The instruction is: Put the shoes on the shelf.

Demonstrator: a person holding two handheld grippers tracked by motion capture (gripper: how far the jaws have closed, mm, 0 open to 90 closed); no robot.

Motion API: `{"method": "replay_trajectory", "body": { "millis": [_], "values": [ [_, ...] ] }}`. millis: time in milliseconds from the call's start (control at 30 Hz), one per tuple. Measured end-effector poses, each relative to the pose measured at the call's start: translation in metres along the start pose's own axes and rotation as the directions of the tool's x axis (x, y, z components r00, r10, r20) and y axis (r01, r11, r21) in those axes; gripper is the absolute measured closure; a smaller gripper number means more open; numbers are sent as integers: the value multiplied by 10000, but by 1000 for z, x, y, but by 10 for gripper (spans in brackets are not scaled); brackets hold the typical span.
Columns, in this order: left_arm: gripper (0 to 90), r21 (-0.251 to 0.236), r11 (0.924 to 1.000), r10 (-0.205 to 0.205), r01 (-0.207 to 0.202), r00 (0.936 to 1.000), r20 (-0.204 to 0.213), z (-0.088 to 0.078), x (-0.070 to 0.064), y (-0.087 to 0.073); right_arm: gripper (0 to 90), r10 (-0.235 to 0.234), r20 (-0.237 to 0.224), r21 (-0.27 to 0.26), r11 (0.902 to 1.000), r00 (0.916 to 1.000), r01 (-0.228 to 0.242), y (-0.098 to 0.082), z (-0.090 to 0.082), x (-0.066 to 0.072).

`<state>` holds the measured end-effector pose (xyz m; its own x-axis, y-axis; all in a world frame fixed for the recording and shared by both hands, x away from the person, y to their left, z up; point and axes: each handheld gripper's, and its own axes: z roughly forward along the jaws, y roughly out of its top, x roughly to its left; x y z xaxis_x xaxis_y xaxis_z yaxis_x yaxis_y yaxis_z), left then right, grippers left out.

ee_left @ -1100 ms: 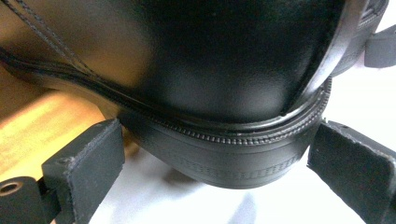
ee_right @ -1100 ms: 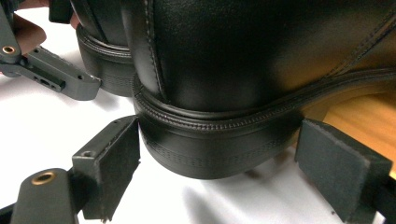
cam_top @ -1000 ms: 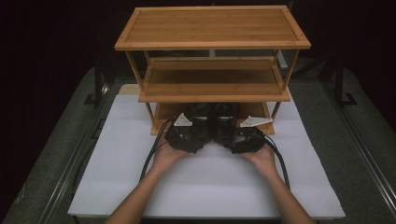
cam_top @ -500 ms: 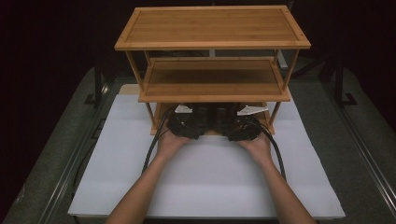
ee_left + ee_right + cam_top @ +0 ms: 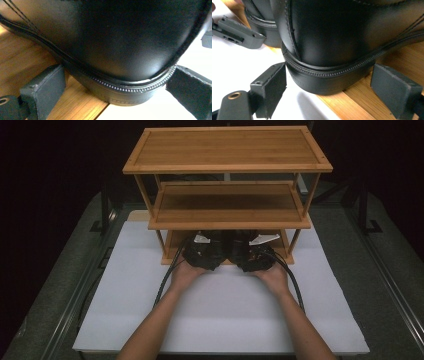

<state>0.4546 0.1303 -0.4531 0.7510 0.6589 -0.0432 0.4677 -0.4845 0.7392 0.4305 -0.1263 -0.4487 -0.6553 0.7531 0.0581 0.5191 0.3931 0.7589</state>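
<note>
High view: a three-tier bamboo rack [image 5: 227,170] stands on a white mat [image 5: 225,315] laid over a grey table [image 5: 385,285]. The person's two forearms come in from the bottom edge. The left hand [image 5: 184,273] holds the left gripper [image 5: 202,254] and the right hand [image 5: 271,276] holds the right gripper [image 5: 254,256], side by side at the front edge of the rack's lowest shelf. Both grippers point in under the middle shelf, where dark shapes sit in shadow; what they are cannot be told from here. Black cables [image 5: 167,280] trail back from each gripper past the wrists.

Left gripper view: a black leather shoe [image 5: 112,45] sits close in front of the camera, its rounded end overhanging the edge of the wooden shelf [image 5: 22,62] above the white mat. The jaws stand apart, one at each side of the shoe's ribbed sole. Whether the right-hand pad touches the sole I cannot tell; the left-hand pad is just clear of it.

Right gripper view: a second black shoe [image 5: 332,37] presents a rounded end with a vertical seam, also overhanging the shelf edge. The jaws are spread, flanking the sole; the left pad sits just beside it, and the right pad stands off over the wood. The first shoe's end and the other gripper's jaw show at upper left.
</note>
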Motion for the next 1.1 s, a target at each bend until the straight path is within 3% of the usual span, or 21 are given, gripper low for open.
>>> {"method": "replay_trajectory", "body": {
  "millis": [233, 300, 467, 667, 867, 1100],
  "values": [
    [24, 19, 10000, -63, 63, 9999, 93, -2, 2, -2, 137, -12, -15, 19, 10000, 10000, 12, -2, -2, -2],
    [25, -2, 9999, -105, 105, 9998, 147, -6, 2, -2, 147, 78, -310, -192, 9998, 9995, -84, -3, -6, -1],
    [25, -11, 10000, -45, 46, 9999, 165, -19, 3, -4, 134, -47, -228, -307, 9995, 9997, 40, -5, -21, -1],
    [25, 328, 9989, 340, -344, 9993, 133, -44, 4, -15, 129, 207, 32, -100, 9997, 9998, -206, -16, -44, -1],
    [25, 300, 9992, 248, -251, 9996, 134, -69, 1, -27, 121, 145, 264, -203, 9997, 9995, -140, -26, -66, -2],
    [25, 150, 9992, 360, -362, 9992, 192, -104, -3, -54, 77, 181, 374, -143, 9997, 9991, -176, -49, -93, 0]
  ]
}}
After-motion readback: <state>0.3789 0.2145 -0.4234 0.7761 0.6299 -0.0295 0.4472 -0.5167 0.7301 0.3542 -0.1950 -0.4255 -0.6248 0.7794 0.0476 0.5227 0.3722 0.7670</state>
